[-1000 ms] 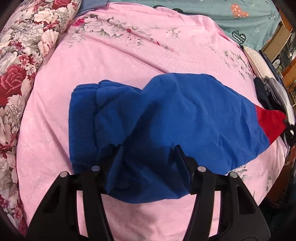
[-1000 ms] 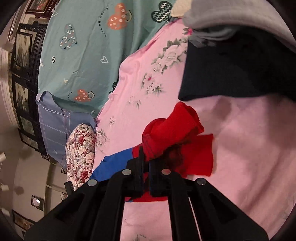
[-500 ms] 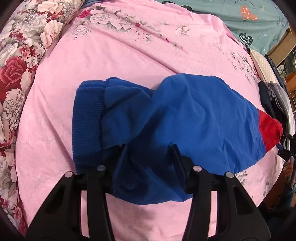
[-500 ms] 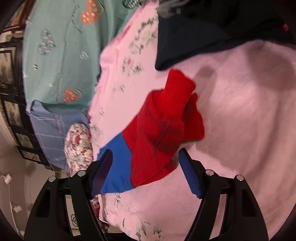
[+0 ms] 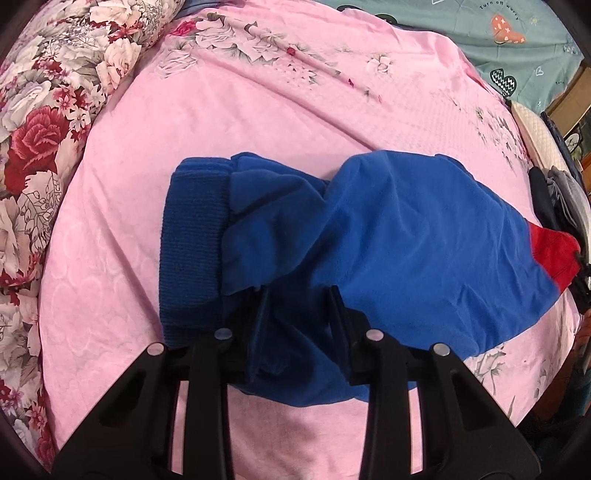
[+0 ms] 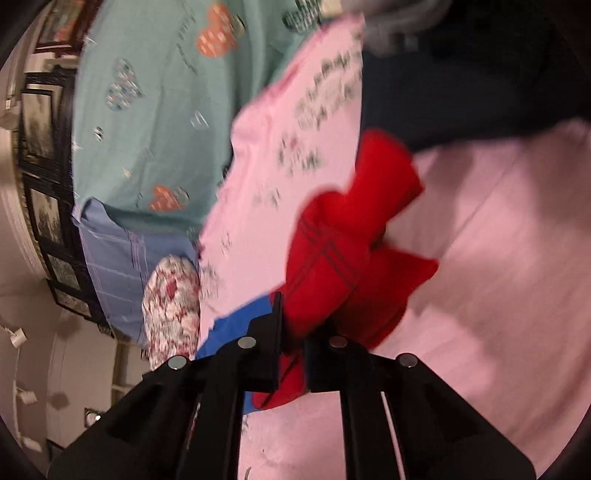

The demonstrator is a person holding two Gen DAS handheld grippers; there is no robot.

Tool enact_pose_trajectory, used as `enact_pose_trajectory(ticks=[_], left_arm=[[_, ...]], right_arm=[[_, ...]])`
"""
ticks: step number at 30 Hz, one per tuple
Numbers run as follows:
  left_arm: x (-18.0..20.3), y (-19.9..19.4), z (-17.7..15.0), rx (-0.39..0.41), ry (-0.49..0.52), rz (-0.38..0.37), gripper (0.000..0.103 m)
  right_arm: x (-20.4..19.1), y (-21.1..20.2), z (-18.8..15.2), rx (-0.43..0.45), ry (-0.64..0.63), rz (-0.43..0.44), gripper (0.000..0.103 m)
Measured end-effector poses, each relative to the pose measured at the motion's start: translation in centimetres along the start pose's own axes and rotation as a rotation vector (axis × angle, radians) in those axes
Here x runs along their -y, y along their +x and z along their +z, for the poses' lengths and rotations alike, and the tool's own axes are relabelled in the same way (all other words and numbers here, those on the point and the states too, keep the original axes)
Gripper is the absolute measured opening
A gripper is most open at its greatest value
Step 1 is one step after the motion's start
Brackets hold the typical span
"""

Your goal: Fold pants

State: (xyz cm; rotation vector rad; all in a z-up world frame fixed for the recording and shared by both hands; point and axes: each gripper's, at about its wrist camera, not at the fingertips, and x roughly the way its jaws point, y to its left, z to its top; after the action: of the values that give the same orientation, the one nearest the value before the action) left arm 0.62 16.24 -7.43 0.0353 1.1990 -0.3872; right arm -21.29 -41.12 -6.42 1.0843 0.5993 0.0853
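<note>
Blue pants (image 5: 388, 236) with a ribbed waistband (image 5: 192, 251) at the left and red leg ends (image 5: 552, 251) at the right lie across the pink bedsheet (image 5: 258, 110). My left gripper (image 5: 297, 306) is partly closed, with its jaws around a bunch of blue fabric at the near edge. In the blurred right wrist view, my right gripper (image 6: 293, 328) is shut on the red leg ends (image 6: 351, 243), and a strip of blue fabric (image 6: 236, 325) shows at its left.
A floral quilt (image 5: 40, 122) lies along the bed's left side. A teal heart-print sheet (image 5: 498, 33) lies at the far end. Dark and grey folded clothes (image 5: 557, 199) are stacked at the right edge and show in the right wrist view (image 6: 480, 74).
My right gripper opened half a second ago and has shut again on the red leg ends. My left gripper's jaws have narrowed on the blue fabric. The pants shifted slightly right.
</note>
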Motion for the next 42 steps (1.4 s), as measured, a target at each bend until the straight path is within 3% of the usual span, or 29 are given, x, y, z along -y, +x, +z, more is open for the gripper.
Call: enact_pose_trajectory(ticks=[2, 4, 6, 7, 9, 10, 15, 18, 22, 28, 30, 32, 33, 37, 42], left_arm=[[0.0, 0.0, 0.0, -0.001, -0.002, 0.003, 0.034], [0.1, 0.1, 0.0, 0.001, 0.005, 0.014, 0.034], [0.2, 0.0, -0.1, 0.002, 0.011, 0.024, 0.034], [0.3, 0.0, -0.1, 0.002, 0.016, 0.027, 0.034], [0.0, 0.1, 0.0, -0.003, 0.011, 0.02, 0.034], [-0.2, 0.1, 0.2, -0.007, 0.003, 0.013, 0.034], [-0.2, 0.3, 0.3, -0.009, 0.001, 0.008, 0.034], [-0.4, 0.2, 0.2, -0.004, 0.001, -0.004, 0.034], [-0.3, 0.3, 0.4, -0.012, -0.002, -0.001, 0.034], [0.0, 0.1, 0.1, -0.008, -0.001, 0.016, 0.034], [0.1, 0.1, 0.1, -0.01, -0.001, 0.02, 0.034], [0.2, 0.1, 0.2, -0.014, -0.004, 0.028, 0.034], [0.3, 0.0, 0.2, -0.014, -0.004, 0.039, 0.034], [1.8, -0.3, -0.2, -0.008, 0.052, 0.092, 0.04], [2.2, -0.1, -0.3, -0.013, 0.082, 0.117, 0.041]], right_arm=[[0.0, -1.1, 0.4, 0.019, -0.012, -0.008, 0.006], [0.8, -1.7, 0.5, 0.03, -0.016, -0.091, 0.007], [1.6, -1.9, 0.1, -0.019, 0.043, -0.095, 0.017], [1.8, -2.2, -0.3, -0.052, 0.093, -0.093, 0.036], [0.7, -2.9, -1.2, -0.039, 0.072, -0.098, 0.07], [0.0, -3.1, -1.6, -0.029, 0.042, -0.114, 0.076], [-0.4, -1.9, -2.6, -0.081, 0.044, -0.14, 0.076], [-1.1, -2.7, -2.0, -0.07, -0.122, -0.268, 0.074], [-1.3, -3.3, -2.4, -0.11, -0.368, -0.468, 0.063], [-0.2, 1.1, -2.9, -0.197, -0.446, -0.494, 0.062], [-0.3, 2.8, -2.9, -0.209, -0.482, -0.49, 0.052], [-0.7, 3.8, -2.7, -0.22, -0.525, -0.483, 0.032], [-0.7, 4.1, -2.6, -0.238, -0.541, -0.472, 0.016], [-1.5, 2.0, -1.2, -0.199, -0.604, -0.484, 0.012], [-0.4, 0.4, 0.0, -0.177, -0.609, -0.564, 0.011]])
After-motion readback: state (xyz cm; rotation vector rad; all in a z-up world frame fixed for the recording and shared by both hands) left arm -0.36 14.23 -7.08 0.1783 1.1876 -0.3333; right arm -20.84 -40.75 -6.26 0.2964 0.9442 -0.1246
